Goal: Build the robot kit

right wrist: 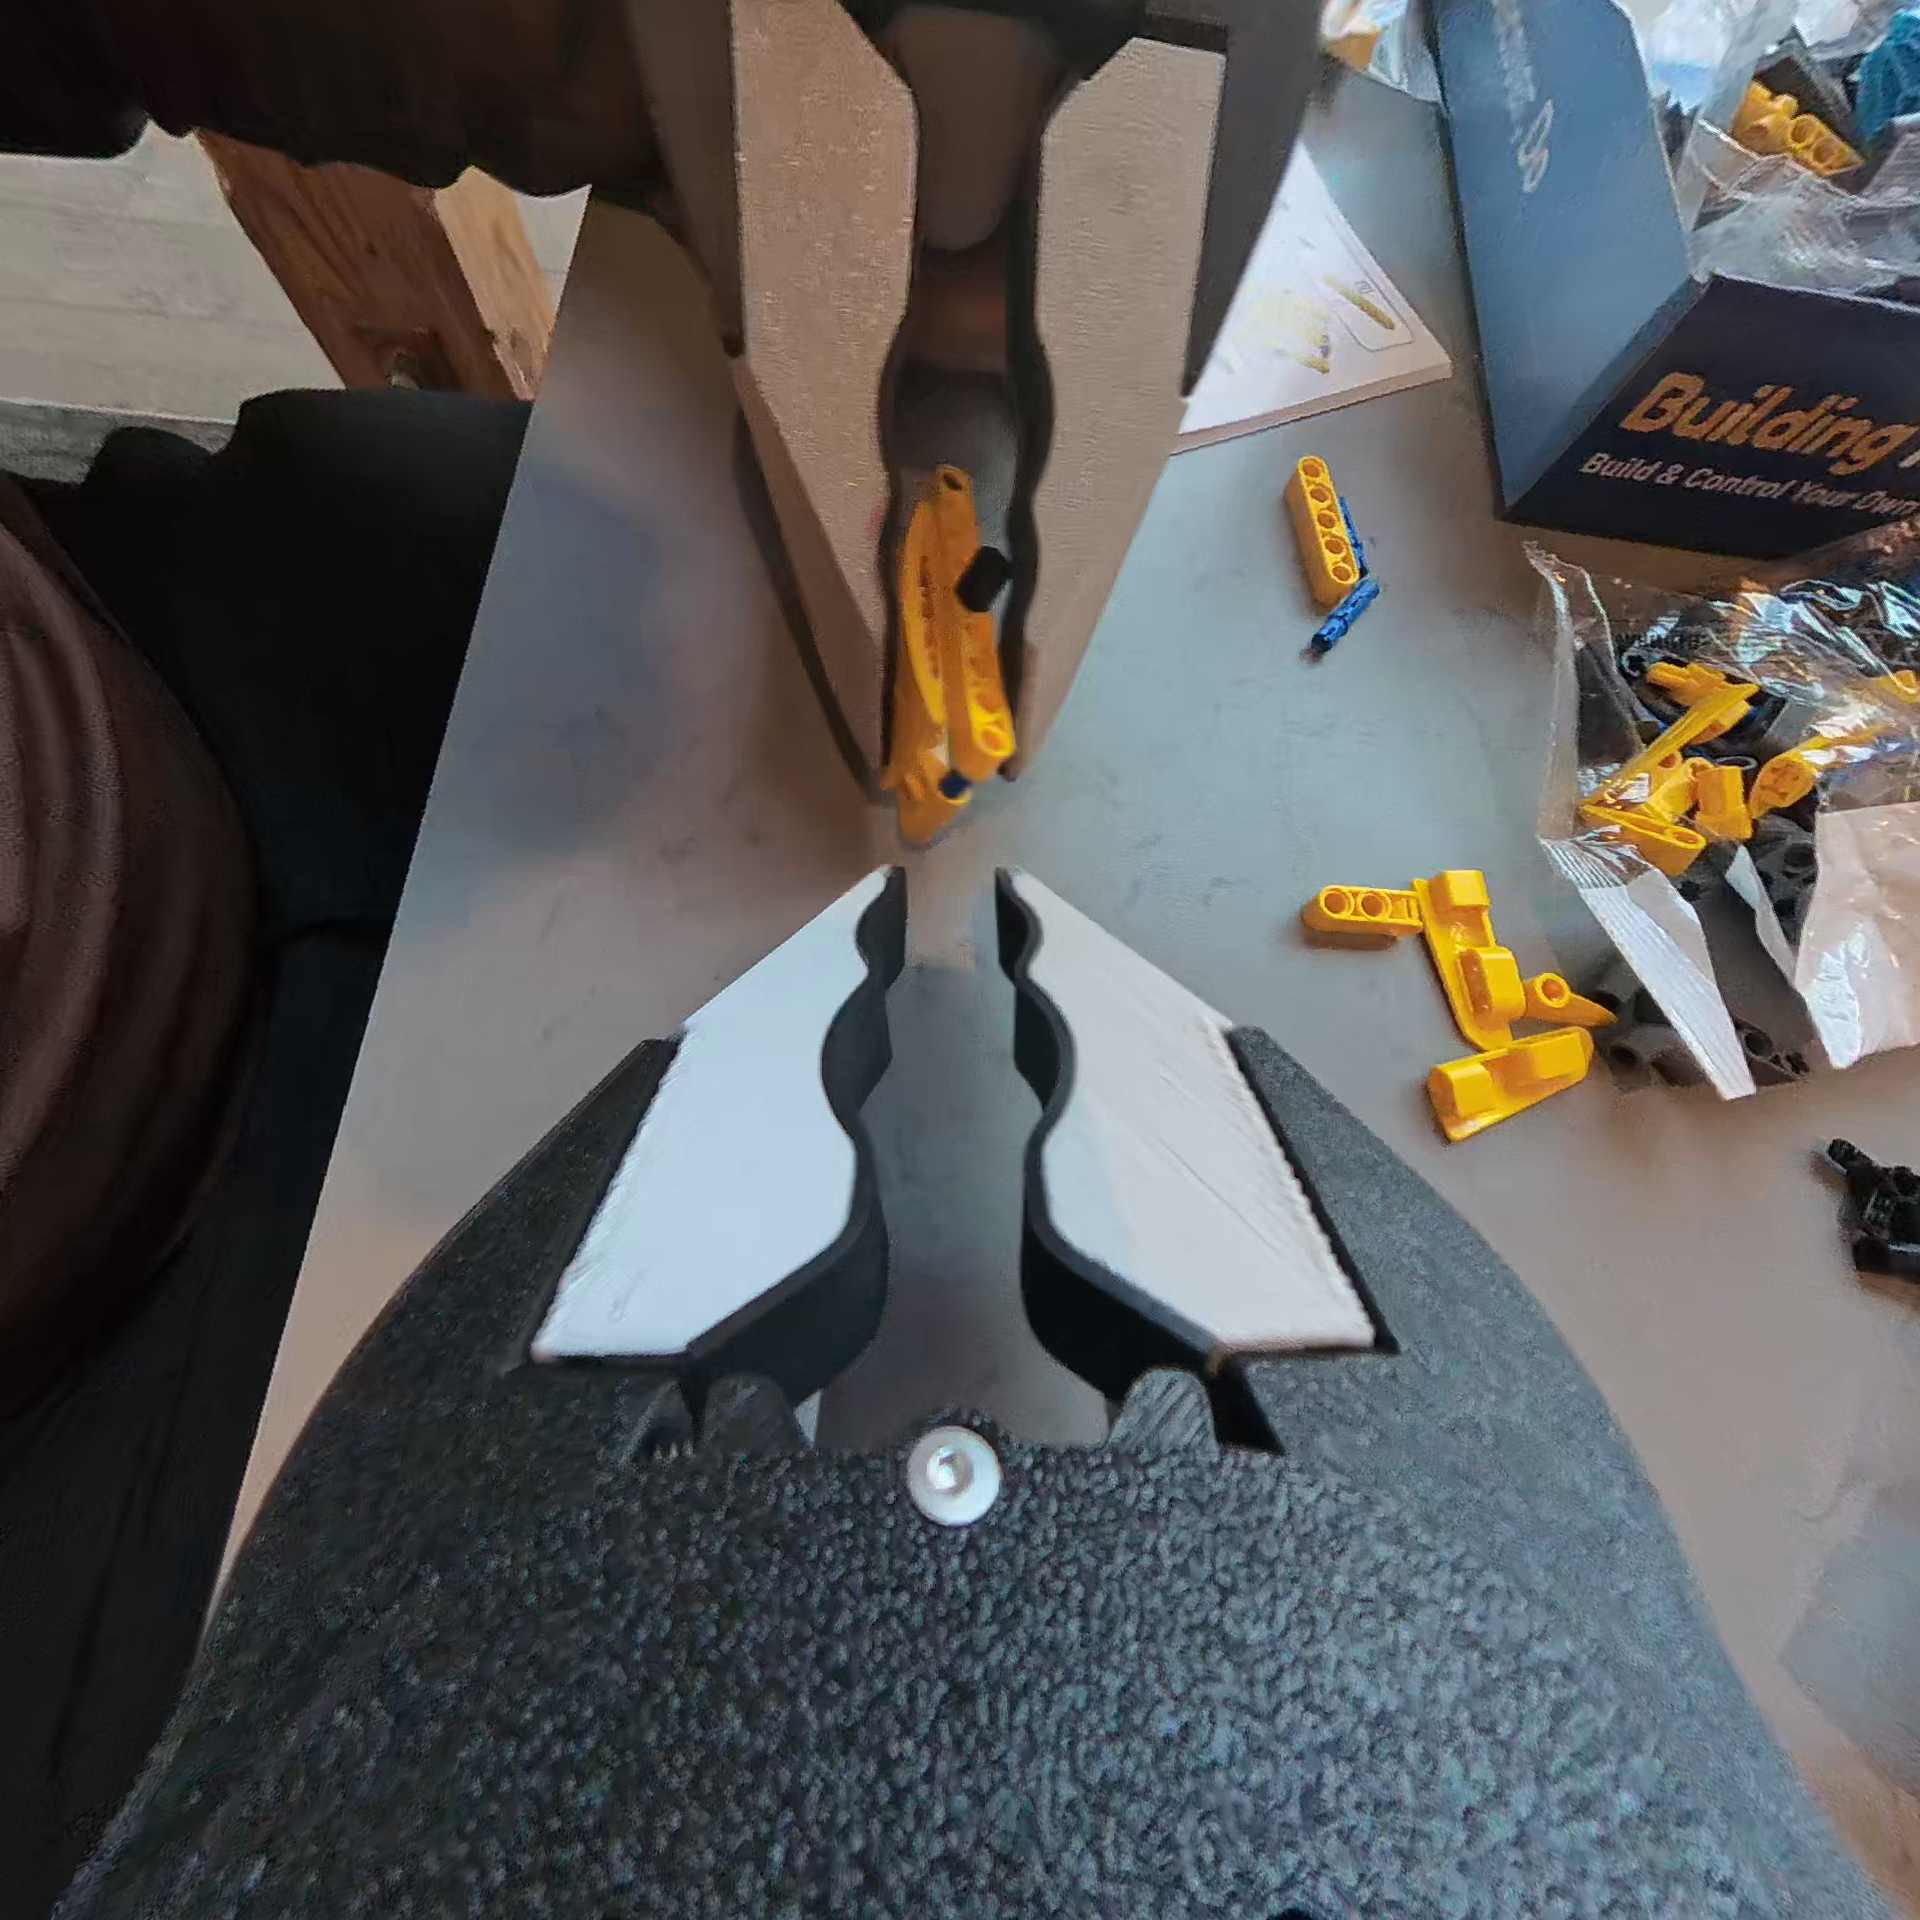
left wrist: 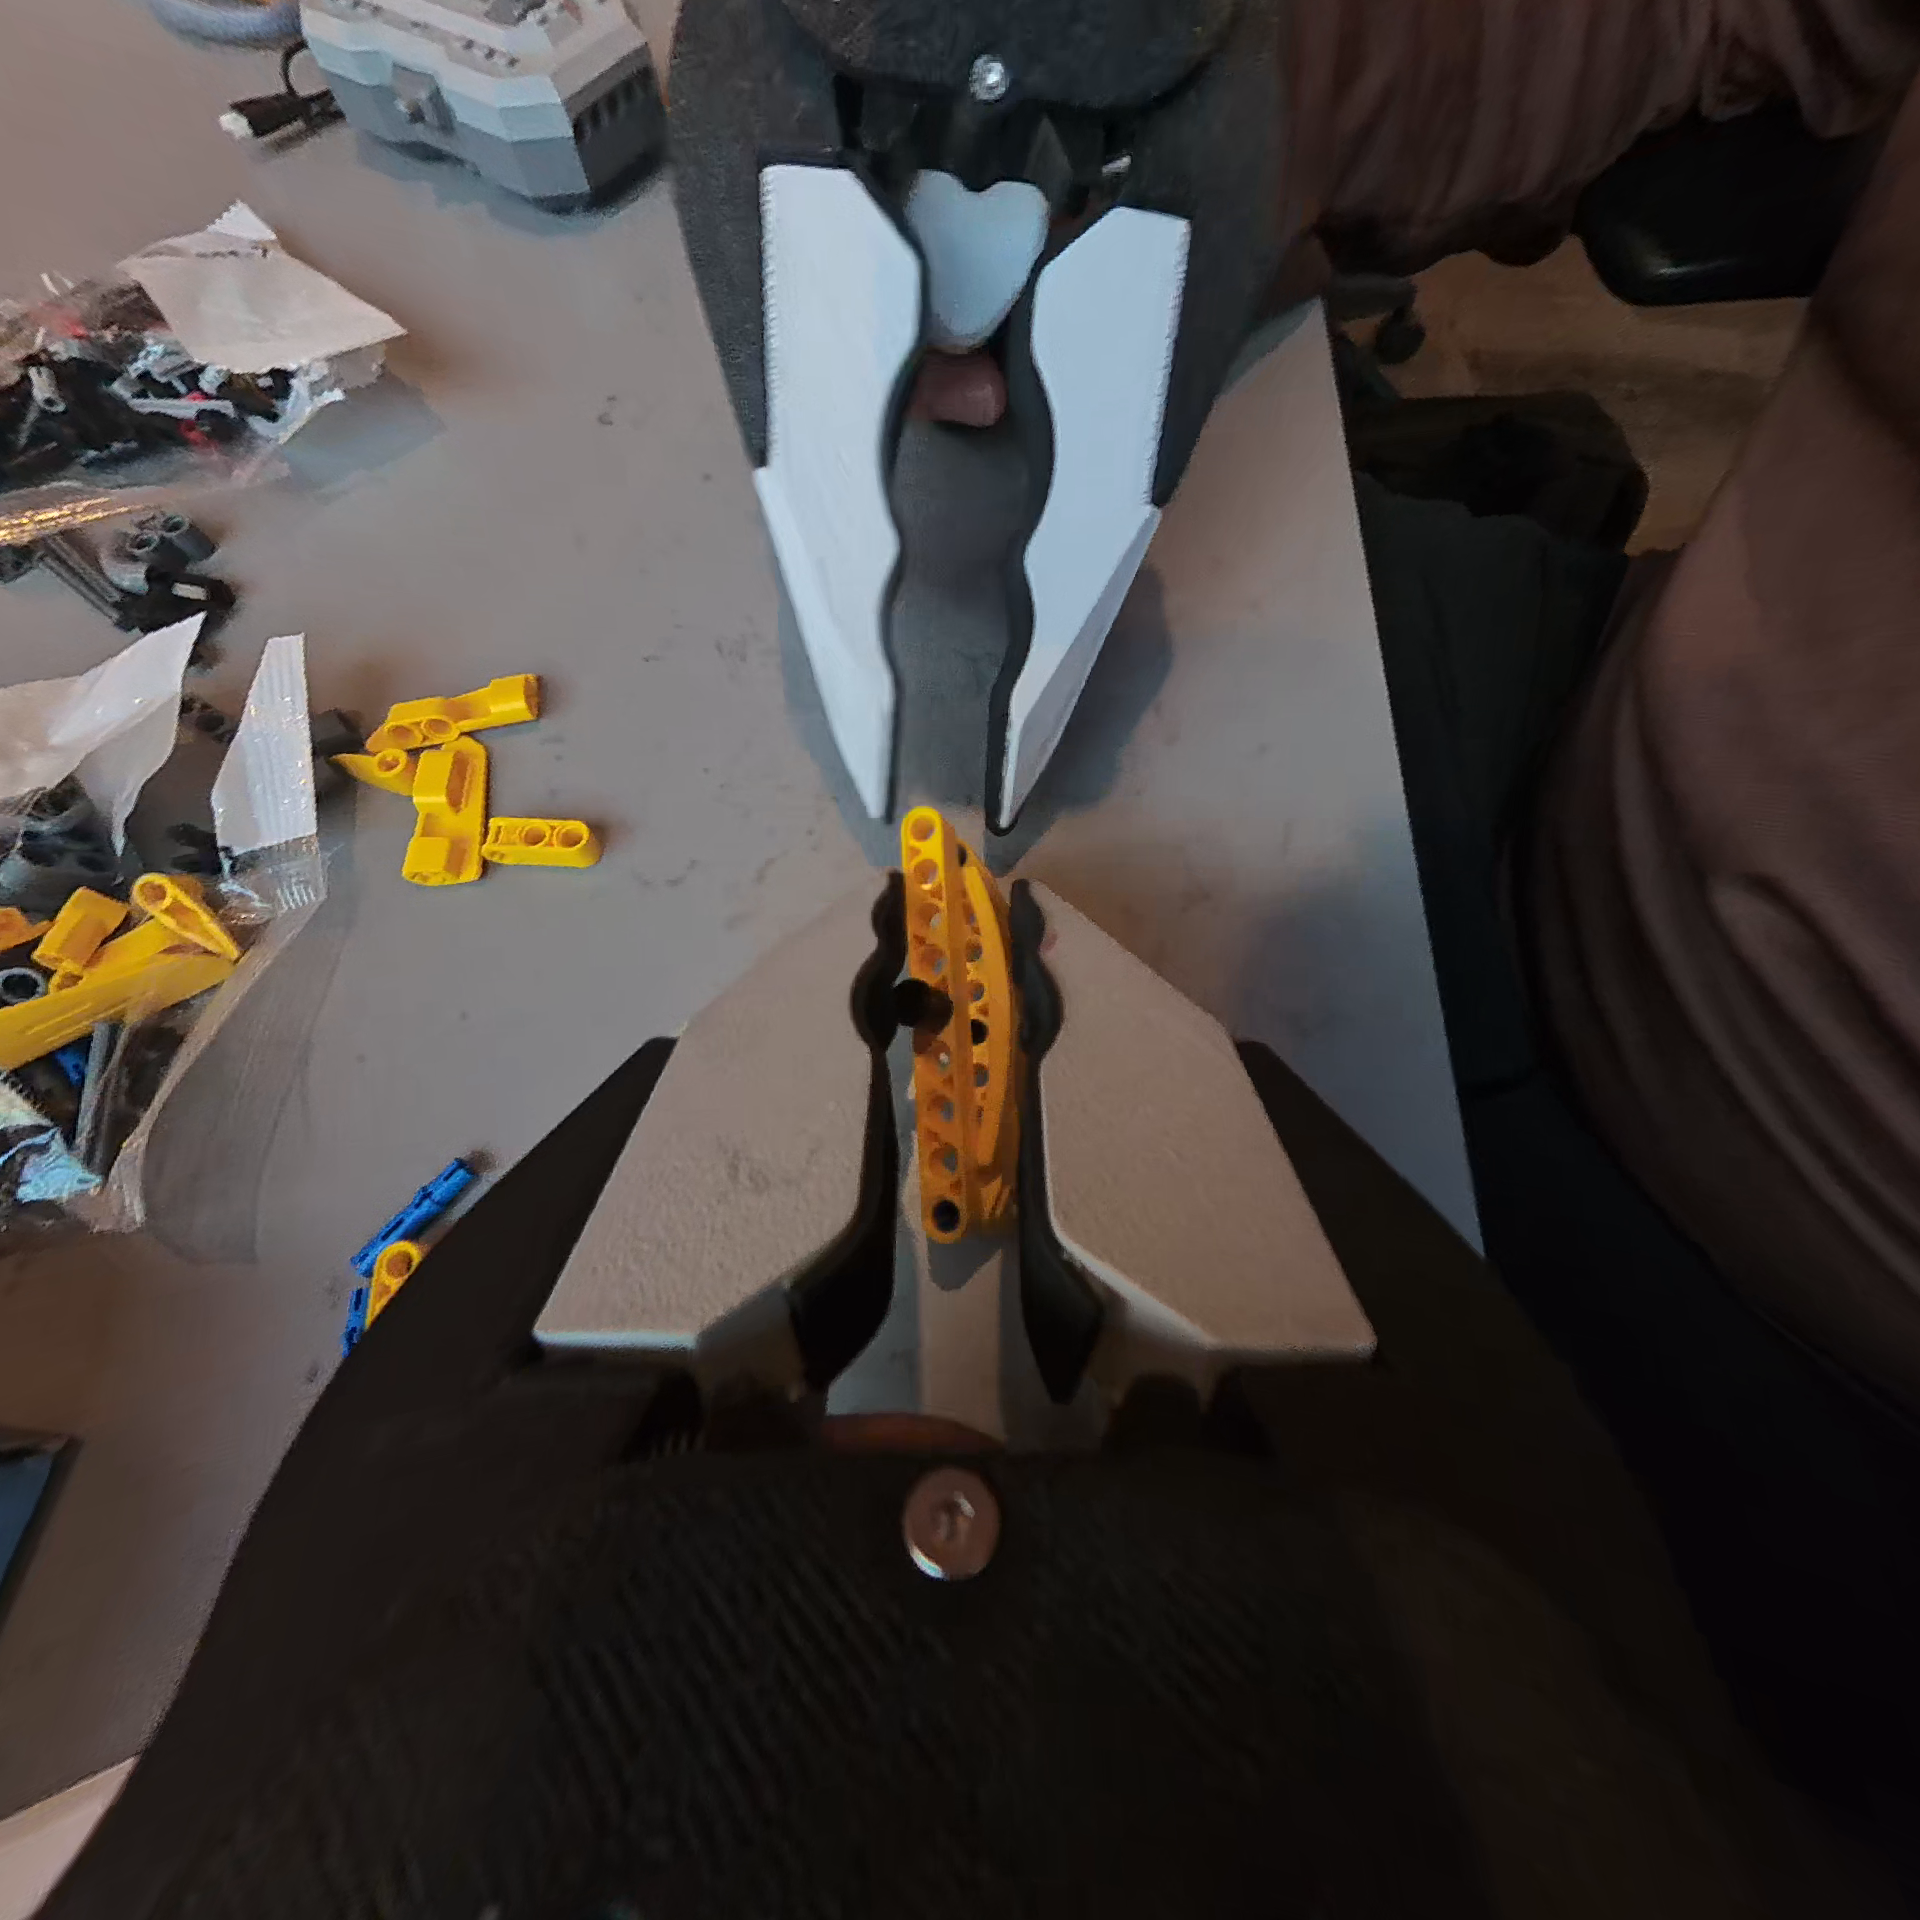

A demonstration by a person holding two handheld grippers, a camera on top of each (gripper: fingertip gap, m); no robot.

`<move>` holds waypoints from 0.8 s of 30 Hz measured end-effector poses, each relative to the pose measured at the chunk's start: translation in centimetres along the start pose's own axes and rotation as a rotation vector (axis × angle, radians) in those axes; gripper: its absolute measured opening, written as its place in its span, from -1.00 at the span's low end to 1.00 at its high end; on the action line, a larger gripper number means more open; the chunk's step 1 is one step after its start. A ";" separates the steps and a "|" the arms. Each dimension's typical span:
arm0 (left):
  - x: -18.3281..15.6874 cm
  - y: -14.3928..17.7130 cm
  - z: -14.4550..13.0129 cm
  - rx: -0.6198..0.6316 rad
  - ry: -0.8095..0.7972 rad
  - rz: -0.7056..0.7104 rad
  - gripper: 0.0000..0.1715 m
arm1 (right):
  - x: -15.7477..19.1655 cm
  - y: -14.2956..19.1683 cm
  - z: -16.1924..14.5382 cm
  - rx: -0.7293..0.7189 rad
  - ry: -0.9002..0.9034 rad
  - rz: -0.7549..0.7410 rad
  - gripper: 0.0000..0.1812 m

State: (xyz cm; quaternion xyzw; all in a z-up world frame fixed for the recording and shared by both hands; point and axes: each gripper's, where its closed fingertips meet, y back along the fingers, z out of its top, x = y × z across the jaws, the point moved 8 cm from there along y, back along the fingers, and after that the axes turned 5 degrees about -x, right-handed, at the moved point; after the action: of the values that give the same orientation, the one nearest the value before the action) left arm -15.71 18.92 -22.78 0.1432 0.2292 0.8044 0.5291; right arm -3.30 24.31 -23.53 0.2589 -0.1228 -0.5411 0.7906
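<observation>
Left hand-held gripper (left wrist: 954, 883), grey fingers with black wavy pads, is clamping narrow on a curved yellow plastic beam with a row of round holes (left wrist: 961, 1023), held edge-on above the grey desk (left wrist: 623, 499), a short black pin (left wrist: 920, 1003) sticking out of its side toward the left pad. Just beyond the beam's far tip, the right hand-held gripper (right wrist: 948, 878), white fingers with black wavy pads, is facing it tip to tip, jaws a narrow gap apart and gripping nothing, close to the beam but apart from it. Handling judgement: the beam is gripped along its flat sides, so any push on its tip wants to come straight along its length, or it may pivot between the pads; the black pin is exposed and easy to knock. On the desk beside the grippers, a loose cluster of small yellow plastic connector pieces (left wrist: 457, 774) is lying. Near it, a short yellow holed beam with a blue pin against it (right wrist: 1330, 540). Farther out, torn clear plastic bags of mixed yellow, black and grey parts (right wrist: 1725, 769) are spilling open. Farthest, a dark blue cardboard box (right wrist: 1558, 260) and a grey angular electronic block with a cable (left wrist: 468, 83).
</observation>
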 end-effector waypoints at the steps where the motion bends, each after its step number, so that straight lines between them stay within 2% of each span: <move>1: 0.0 0.0 0.1 0.001 -0.012 0.002 -0.82 | -0.2 0.0 0.1 -0.004 -0.020 0.001 -0.76; 4: -0.1 -0.3 0.2 0.000 -0.042 0.018 -0.82 | -0.2 -0.2 0.7 -0.048 -0.073 0.059 -0.73; 8: -0.7 -0.5 0.4 0.032 -0.161 0.067 -0.83 | 0.1 -0.5 0.8 -0.039 -0.055 0.062 -0.83; 9: -0.9 -0.5 0.5 0.036 -0.173 0.063 -0.84 | 0.1 -0.5 0.8 -0.035 -0.049 0.058 -0.91; 11: -1.1 -0.5 0.7 0.047 -0.176 0.069 -0.84 | 0.4 -0.6 0.7 -0.023 -0.022 0.064 -0.92; 16: -0.7 0.3 0.1 0.089 -0.160 0.077 -0.71 | 0.7 -0.8 0.6 -0.006 0.011 0.051 -0.92; 20: -0.8 0.3 -0.3 0.064 -0.129 0.020 -0.83 | 0.6 -0.8 0.6 -0.007 0.010 0.052 -0.92; 24: -0.5 0.0 -0.5 0.044 -0.093 -0.017 -0.84 | 0.7 -0.8 0.6 0.000 0.021 0.041 -0.92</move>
State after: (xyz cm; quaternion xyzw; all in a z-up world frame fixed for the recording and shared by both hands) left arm -15.76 18.34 -23.17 0.1903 0.2233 0.7871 0.5425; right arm -3.94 23.31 -23.56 0.2620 -0.1201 -0.5220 0.8027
